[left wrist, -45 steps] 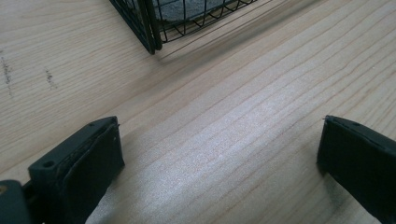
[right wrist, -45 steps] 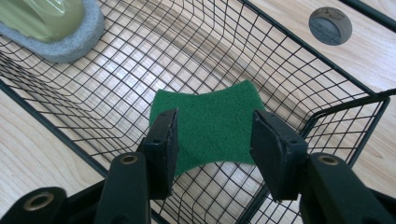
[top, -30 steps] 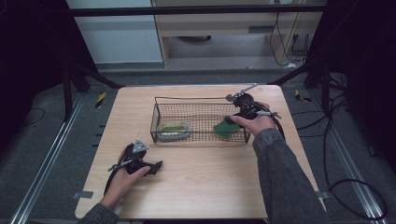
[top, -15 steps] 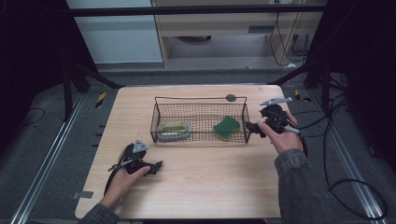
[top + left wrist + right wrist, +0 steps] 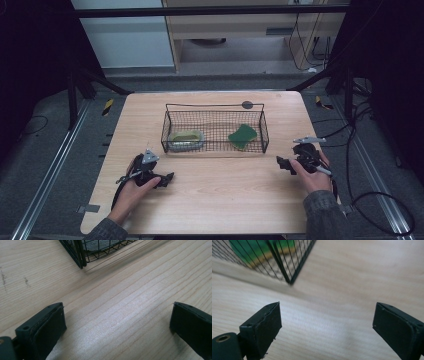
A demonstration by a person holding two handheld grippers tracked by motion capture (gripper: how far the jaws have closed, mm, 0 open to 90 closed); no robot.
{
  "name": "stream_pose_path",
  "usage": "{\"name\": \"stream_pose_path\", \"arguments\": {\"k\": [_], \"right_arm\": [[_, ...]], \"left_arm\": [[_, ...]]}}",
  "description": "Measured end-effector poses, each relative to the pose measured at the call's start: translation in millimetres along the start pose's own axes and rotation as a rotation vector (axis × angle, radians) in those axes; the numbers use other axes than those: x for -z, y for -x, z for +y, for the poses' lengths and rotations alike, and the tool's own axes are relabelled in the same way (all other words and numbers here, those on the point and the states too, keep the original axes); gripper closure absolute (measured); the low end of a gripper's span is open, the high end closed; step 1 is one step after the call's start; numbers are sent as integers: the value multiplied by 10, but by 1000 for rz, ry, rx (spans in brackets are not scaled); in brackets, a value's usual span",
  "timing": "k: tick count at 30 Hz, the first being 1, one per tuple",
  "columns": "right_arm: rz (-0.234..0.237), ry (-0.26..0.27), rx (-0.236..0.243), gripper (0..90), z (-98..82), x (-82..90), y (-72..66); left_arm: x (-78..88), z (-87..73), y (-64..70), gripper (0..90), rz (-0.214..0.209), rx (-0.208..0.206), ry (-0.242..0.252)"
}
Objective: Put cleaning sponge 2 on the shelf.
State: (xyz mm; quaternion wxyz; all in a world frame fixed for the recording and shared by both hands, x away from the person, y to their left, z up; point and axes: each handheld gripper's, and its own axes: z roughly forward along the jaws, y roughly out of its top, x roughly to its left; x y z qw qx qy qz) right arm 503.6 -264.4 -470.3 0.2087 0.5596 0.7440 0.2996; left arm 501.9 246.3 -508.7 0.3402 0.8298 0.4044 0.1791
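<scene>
Since the earlier frames our right gripper (image 5: 286,163) has left the wire basket (image 5: 214,146) and come down to the table (image 5: 220,195) near its right edge, well clear of the basket's right end; the green sponge (image 5: 243,135) that it hovered over now lies by itself in the basket's right half.

Right gripper: jaws wide apart, having just been opening, nothing between them. In the right gripper view (image 5: 325,327) we see only bare wood between the pads, with the basket's corner (image 5: 287,272) and the green sponge (image 5: 249,250) behind the mesh, somewhat blurred.

Left gripper (image 5: 162,179): resting on the table at the front left, just short of the basket's left front corner, unmoved. Jaws spread wide and empty; the left gripper view (image 5: 117,325) shows wood grain between them and the basket's corner (image 5: 80,255) above.

Wire basket: black, rectangular, standing at the table's middle toward the far side.

Contents, left half: a pale grey-green item, possibly a second sponge or a small dish (image 5: 186,138); we cannot tell which at this distance.

Contents, right half: the green sponge, lying flat against the basket floor.
</scene>
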Motion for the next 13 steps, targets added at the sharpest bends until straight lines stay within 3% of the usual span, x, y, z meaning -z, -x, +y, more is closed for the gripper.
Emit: {"name": "stream_pose_path", "arguments": {"k": [6, 10, 13], "right_arm": [[-35, -47, -20, 76, -190, -245, -16], [-57, -17, -20, 61, -199, -276, -25], [-56, 60, -12, 23, -264, -319, -29]], "left_arm": [[0, -1, -1, 0, -1, -1, 0], [0, 0, -2, 0, -1, -1, 0], [-1, 0, -3, 0, -2, -1, 1]]}}
